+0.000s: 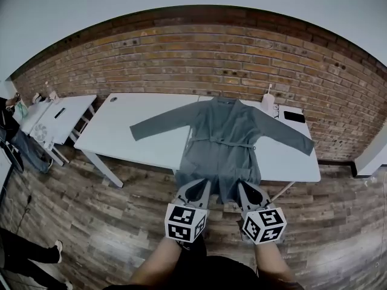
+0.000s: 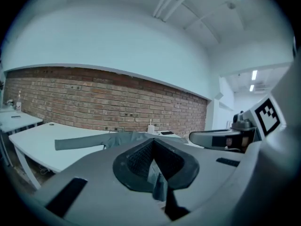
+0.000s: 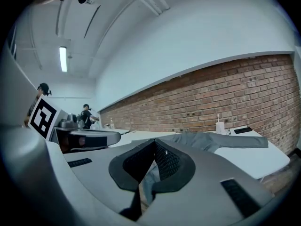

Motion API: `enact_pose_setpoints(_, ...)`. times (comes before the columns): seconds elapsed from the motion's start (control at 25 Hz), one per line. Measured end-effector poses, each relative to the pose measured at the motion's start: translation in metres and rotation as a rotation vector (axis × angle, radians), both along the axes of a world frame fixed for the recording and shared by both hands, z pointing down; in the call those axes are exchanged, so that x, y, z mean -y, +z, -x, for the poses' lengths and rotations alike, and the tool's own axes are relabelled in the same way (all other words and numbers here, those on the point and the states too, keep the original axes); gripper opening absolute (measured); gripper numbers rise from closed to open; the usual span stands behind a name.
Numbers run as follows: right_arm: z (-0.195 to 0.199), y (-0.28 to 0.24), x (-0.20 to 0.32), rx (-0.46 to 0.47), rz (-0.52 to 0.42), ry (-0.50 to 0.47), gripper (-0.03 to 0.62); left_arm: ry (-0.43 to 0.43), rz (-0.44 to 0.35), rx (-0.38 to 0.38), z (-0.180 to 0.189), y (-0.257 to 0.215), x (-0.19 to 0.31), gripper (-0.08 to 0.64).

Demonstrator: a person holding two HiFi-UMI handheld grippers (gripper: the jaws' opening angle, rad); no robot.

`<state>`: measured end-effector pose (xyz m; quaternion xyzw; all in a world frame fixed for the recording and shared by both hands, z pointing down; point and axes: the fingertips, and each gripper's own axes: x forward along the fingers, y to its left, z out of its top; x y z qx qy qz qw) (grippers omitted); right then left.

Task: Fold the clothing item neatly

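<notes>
A grey long-sleeved robe (image 1: pixel 224 141) with a tied belt lies face up on the white table (image 1: pixel 133 135). Both sleeves are spread out and its hem hangs over the front edge. My left gripper (image 1: pixel 196 190) is at the hem's left corner and my right gripper (image 1: pixel 250 193) at its right corner. Each is shut with a fold of grey cloth pinched between its jaws. The left gripper view shows the robe (image 2: pixel 124 138) beyond the left gripper (image 2: pixel 157 180). The right gripper view shows the robe (image 3: pixel 211 140) beyond the right gripper (image 3: pixel 148 180).
A dark flat device (image 1: pixel 294 116) and a white bottle (image 1: pixel 268 101) sit at the table's back right, near the right sleeve. A smaller white table (image 1: pixel 57 116) stands to the left. A brick wall (image 1: pixel 181 53) runs behind. A person's legs (image 1: pixel 24 249) show at lower left.
</notes>
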<state>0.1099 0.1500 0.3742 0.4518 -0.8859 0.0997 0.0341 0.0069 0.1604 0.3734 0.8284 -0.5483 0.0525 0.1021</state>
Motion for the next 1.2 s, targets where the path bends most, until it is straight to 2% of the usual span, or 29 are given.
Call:
enact_pose_setpoints(0.08, 0.008, 0.005, 0.024, -0.006, 0.008, 0.001, -0.006, 0.001, 0.007, 0.038, 0.005, 0.006, 0.024, -0.002)
enact_pose_setpoints(0.24, 0.034, 0.005, 0.081, -0.004, 0.003, -0.009, -0.006, 0.005, 0.024, 0.062, 0.026, 0.013, 0.084, -0.002)
enact_pose_setpoints(0.4, 0.061, -0.003, 0.141, -0.026, -0.004, -0.012, -0.006, 0.012, 0.071, 0.041, 0.056, 0.010, 0.159, -0.002)
enact_pose_setpoints(0.6, 0.067, -0.012, 0.224, 0.029, 0.022, 0.078, -0.006, 0.072, 0.089, 0.017, 0.072, 0.008, 0.242, -0.002)
enact_pose_setpoints(0.72, 0.071, -0.009, 0.261, 0.007, 0.020, 0.115, -0.006, 0.110, 0.102, 0.005, 0.075, 0.016, 0.283, -0.002)
enact_pose_setpoints(0.96, 0.067, 0.008, 0.300, -0.060, 0.047, 0.159, -0.006, 0.150, 0.132, -0.035, 0.075, 0.029, 0.345, -0.002)
enact_pose_setpoints(1.08, 0.050, 0.018, 0.313, -0.080, 0.066, 0.193, -0.006, 0.156, 0.134, -0.053, 0.069, 0.030, 0.362, -0.002)
enact_pose_setpoints(1.2, 0.023, 0.031, 0.329, -0.090, 0.093, 0.270, -0.006, 0.159, 0.147, -0.043, 0.061, 0.038, 0.372, -0.002)
